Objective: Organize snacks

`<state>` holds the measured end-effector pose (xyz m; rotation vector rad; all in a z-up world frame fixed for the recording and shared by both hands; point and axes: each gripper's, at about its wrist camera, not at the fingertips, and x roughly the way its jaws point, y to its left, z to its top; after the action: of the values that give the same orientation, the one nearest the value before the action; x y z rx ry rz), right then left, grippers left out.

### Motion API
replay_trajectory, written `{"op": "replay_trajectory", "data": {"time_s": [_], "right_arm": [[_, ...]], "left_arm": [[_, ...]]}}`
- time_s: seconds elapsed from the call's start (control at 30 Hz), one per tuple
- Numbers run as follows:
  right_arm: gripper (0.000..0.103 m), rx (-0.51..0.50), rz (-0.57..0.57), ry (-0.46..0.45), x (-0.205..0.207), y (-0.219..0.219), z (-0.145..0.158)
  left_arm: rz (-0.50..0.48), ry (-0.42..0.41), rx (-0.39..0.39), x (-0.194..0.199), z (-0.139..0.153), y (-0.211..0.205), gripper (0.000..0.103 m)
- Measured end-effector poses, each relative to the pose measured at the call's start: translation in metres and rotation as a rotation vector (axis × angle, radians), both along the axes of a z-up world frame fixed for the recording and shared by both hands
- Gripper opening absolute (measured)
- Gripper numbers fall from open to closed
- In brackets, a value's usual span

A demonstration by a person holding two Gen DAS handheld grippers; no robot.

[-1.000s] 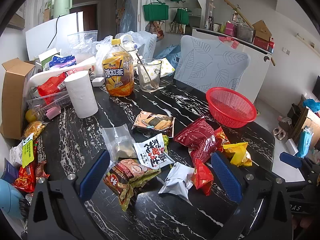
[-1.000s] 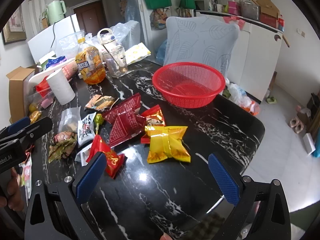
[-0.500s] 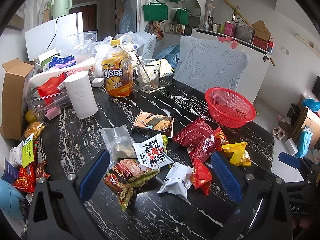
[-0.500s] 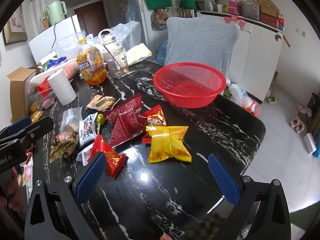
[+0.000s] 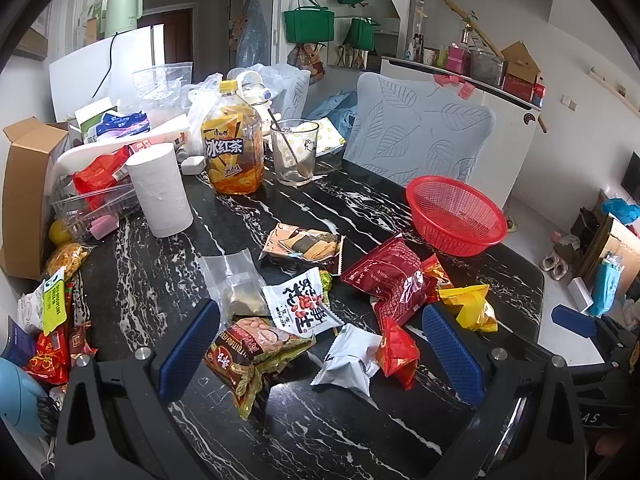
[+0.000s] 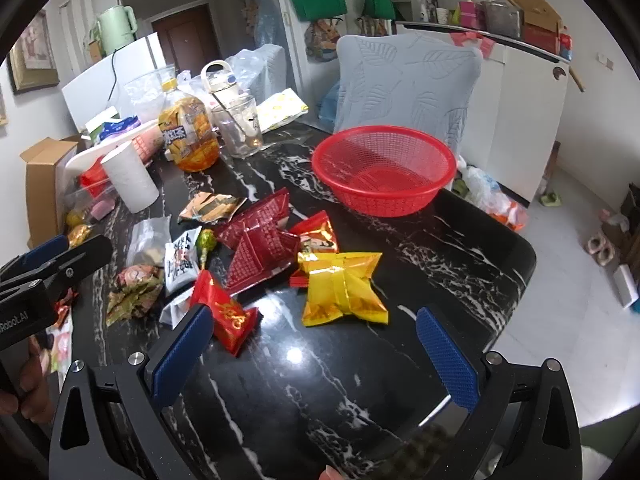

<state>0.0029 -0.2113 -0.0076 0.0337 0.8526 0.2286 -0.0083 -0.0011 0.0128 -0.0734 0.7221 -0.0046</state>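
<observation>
Snack packets lie loose in a cluster mid-table on the black marble table [image 6: 460,248], none in the red basket [image 6: 384,170] yet. Basket sits upright at the table's far right side, in front of a pale blue chair [image 6: 408,76], nothing visible inside.

Cluster, right to left in the right wrist view: yellow packet [image 6: 342,290] nearest the right gripper; small orange-red packet [image 6: 318,234] touching its top edge; big dark red packet [image 6: 260,244] next to that; red packet with gold print [image 6: 226,314] just beside the right gripper's left finger; silver packet [image 5: 348,358] partly under it; white packet with red print [image 5: 300,304]; brown packet [image 5: 254,350] nearest the left gripper; clear bag [image 5: 236,280]; flat seaweed-style packet [image 5: 304,242] further back.

Right gripper [image 6: 312,348]: fingers spread wide, holding nothing, hovering above the table near edge, apart from the yellow packet.
Left gripper [image 5: 320,342]: also wide open, empty, above the brown and silver packets, no contact visible.

Behind the cluster: iced tea bottle [image 5: 232,148], glass with a spoon [image 5: 294,152], paper roll [image 5: 160,190], all upright. Cardboard box [image 5: 28,184] and more packets piled at the left edge.
</observation>
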Motion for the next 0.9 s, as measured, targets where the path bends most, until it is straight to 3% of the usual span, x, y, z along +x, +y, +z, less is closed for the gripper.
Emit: {"op": "replay_trajectory", "data": {"time_s": [0.5, 0.9], "right_arm": [[0.103, 0.010, 0.034, -0.010, -0.005, -0.005, -0.010], [0.100, 0.012, 0.061, 0.037, 0.009, -0.019, -0.038]], "left_arm": [[-0.049, 0.010, 0.002, -0.002, -0.011, -0.016, 0.103], [-0.079, 0.051, 0.018, 0.000, -0.035, -0.037, 0.103]]}}
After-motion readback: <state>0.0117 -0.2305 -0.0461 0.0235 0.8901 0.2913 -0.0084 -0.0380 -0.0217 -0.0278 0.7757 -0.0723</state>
